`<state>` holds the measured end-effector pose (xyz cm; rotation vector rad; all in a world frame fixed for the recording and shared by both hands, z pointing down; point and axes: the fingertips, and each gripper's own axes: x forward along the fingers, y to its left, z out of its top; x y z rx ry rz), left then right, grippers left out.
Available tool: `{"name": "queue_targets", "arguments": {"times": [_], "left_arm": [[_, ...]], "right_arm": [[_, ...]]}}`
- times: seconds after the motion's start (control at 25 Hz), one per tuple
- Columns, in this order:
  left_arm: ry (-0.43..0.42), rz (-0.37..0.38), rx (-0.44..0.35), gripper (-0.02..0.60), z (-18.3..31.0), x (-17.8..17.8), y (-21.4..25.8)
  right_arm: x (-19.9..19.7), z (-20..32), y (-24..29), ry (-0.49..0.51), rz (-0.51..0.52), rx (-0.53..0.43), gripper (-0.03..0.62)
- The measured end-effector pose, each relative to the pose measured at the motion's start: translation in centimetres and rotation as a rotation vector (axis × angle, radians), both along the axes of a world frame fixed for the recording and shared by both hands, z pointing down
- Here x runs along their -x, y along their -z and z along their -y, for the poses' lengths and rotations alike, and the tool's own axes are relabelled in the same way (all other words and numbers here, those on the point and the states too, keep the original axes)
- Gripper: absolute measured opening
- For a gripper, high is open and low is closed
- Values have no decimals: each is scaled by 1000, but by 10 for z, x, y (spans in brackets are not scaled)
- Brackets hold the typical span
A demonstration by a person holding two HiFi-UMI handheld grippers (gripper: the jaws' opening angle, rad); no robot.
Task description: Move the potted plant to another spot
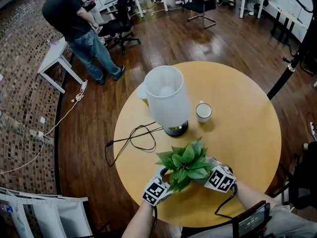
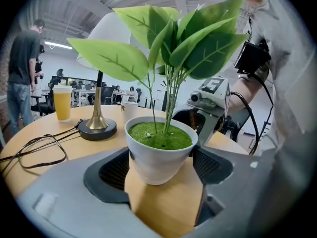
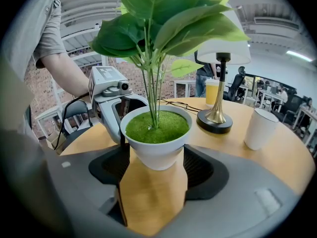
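Okay, the potted plant [image 1: 184, 163] sits close to the near edge of the worktop [image 1: 247, 133], right in front of us, with the lamp [image 1: 167, 99] just behind it. The left tongs [image 2: 161, 170] and right tongs [image 3: 156, 162] meet it from opposite sides, each pair clamped on the white pot's wall below the rim. We judge two grips are used because the pot tapers and the leaves make it top-heavy. We can't tell if the base rests on the wood or hangs just above it. On room to move, the cable [image 1: 131, 140] loops at the left and the cup [image 1: 203, 112] and lamp block the far side. The right half is bare, so it looks the best spot. The edge is near, so no pulling back.
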<state>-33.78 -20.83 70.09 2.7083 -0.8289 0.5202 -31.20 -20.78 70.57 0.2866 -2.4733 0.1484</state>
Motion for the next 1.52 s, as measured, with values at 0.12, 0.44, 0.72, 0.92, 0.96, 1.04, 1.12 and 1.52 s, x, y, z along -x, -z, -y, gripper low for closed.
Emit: {"name": "queue_targets", "arguments": {"times": [0.12, 0.44, 0.72, 0.92, 0.96, 1.04, 1.12, 1.52], "left_arm": [[-1, 24, -6, 400, 0, -1, -4], [21, 37, 4, 431, -1, 0, -10], [78, 22, 7, 424, -17, 12, -2], [128, -15, 4, 354, -39, 16, 20], [132, -18, -3, 335, -42, 17, 24], [143, -30, -16, 279, -52, 13, 34], [158, -42, -21, 236, -70, 4, 46], [375, -91, -161, 2, -130, -70, 125]], "right_arm": [[-1, 0, -4, -1, -4, -10, 348], [-5, 0, -5, -17, 4, -22, 351], [-13, -2, 10, -64, 31, -22, 342], [-25, -18, 35, -95, 63, -32, 304], [-27, -19, 40, -100, 70, -37, 291], [-32, -28, 50, -104, 83, -43, 242], [-38, -44, 59, -105, 101, -42, 190], [-98, -99, 129, -111, 267, -58, 9]]}}
